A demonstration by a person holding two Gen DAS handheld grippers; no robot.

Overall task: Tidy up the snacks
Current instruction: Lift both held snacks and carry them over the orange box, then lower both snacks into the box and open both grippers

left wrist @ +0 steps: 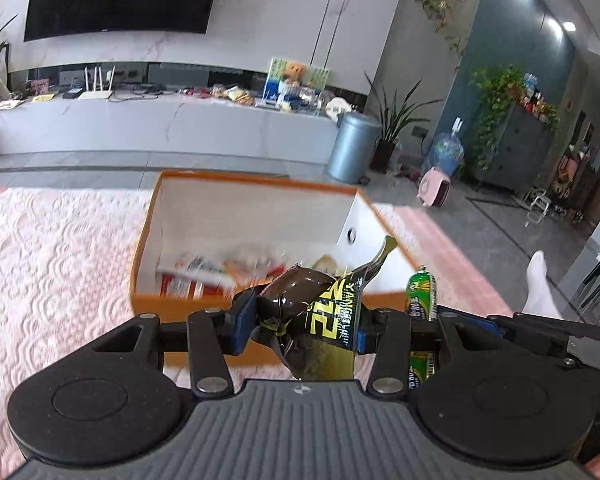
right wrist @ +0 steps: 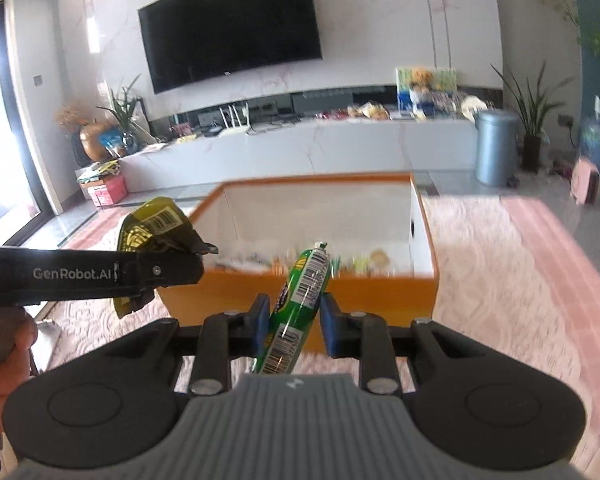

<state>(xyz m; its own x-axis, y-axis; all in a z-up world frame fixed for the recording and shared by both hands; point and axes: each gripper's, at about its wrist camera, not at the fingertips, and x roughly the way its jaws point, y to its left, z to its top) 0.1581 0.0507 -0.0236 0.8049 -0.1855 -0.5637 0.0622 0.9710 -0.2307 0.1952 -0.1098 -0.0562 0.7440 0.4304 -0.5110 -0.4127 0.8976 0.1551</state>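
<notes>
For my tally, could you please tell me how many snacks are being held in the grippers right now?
2. A dark brown-and-yellow packet is in the left gripper; a green sausage stick is in the right gripper. More snacks lie blurred inside the orange box.

Left gripper (left wrist: 300,328), angled downward, jaws half-spread and clamped on a dark packet (left wrist: 308,312). Right gripper (right wrist: 294,324), beside it, jaws narrow, pinching a green stick (right wrist: 300,304).

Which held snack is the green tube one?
The green sausage-shaped tube in the right gripper; the left gripper holds a crumpled dark brown and yellow packet instead.
</notes>
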